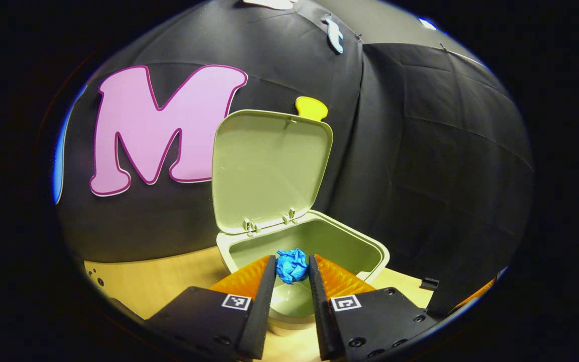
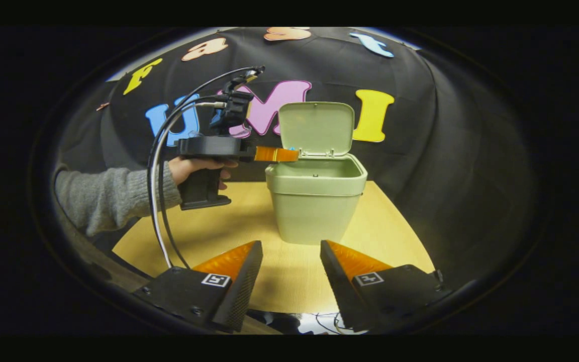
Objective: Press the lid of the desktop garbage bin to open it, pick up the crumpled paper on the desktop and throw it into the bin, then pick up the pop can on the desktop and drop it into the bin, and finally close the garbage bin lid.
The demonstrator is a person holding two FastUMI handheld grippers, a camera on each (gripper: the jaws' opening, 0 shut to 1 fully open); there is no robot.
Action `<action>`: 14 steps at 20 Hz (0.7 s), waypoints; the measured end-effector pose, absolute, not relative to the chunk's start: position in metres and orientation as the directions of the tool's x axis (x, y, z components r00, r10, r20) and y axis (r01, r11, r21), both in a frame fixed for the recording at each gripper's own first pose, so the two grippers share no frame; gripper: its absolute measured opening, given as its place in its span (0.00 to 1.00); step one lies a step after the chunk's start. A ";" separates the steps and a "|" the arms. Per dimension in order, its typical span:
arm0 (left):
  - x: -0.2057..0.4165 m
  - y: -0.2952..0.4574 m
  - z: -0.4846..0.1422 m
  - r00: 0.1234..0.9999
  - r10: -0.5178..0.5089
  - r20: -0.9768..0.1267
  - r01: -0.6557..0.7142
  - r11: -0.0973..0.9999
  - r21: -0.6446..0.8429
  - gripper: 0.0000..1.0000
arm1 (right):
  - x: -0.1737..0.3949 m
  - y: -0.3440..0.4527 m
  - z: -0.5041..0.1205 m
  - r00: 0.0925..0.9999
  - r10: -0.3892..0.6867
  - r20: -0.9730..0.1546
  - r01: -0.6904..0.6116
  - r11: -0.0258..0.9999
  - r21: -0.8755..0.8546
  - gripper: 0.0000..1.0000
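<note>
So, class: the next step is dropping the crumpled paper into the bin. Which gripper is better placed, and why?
Left. The left gripper already holds the crumpled paper above the open bin. The right gripper is open, short of it.

Bin (image 2: 314, 201) mouth open from above, upright lid (image 2: 317, 128) walling its back, bare tabletop (image 2: 229, 221) around.

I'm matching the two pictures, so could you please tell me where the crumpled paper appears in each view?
Left gripper view: crumpled paper low centre, clamped in the left claw over the open bin.
Right gripper view: a speck at that claw's tip, left of the hinges.
Shared landmark: the upright lid.
</note>
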State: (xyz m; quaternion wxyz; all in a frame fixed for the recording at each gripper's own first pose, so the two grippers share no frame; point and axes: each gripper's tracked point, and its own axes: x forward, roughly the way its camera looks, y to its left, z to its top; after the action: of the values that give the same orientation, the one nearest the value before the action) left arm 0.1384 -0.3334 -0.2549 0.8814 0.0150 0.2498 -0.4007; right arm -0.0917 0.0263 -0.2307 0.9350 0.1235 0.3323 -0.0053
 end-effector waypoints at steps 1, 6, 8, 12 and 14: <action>0.139 -0.334 -0.256 0.554 -0.698 -0.454 0.714 0.678 -0.173 0.45 | -0.093 0.026 -0.231 0.778 0.071 -0.624 0.093 0.970 0.227 0.74; 0.142 -0.332 -0.262 0.556 -0.689 -0.466 0.710 0.685 -0.166 0.66 | -0.092 0.026 -0.234 0.773 0.068 -0.630 0.093 0.971 0.220 0.74; 0.143 -0.328 -0.260 0.562 -0.690 -0.457 0.706 0.688 -0.170 0.77 | -0.091 0.028 -0.235 0.772 0.073 -0.631 0.085 0.972 0.217 0.74; 0.137 -0.312 -0.246 0.585 -0.683 -0.438 0.698 0.699 -0.157 0.92 | -0.088 0.032 -0.236 0.771 0.088 -0.631 0.072 0.972 0.223 0.74; 0.135 -0.298 -0.236 0.604 -0.675 -0.423 0.691 0.708 -0.143 0.97 | -0.087 0.036 -0.237 0.769 0.102 -0.631 0.059 0.972 0.229 0.75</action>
State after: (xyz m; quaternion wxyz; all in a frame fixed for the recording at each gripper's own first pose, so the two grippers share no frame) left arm 0.1355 -0.2984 -0.2364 0.8954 0.0175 0.2288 -0.3815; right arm -0.0866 0.0360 -0.2375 0.9329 0.1186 0.3398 0.0116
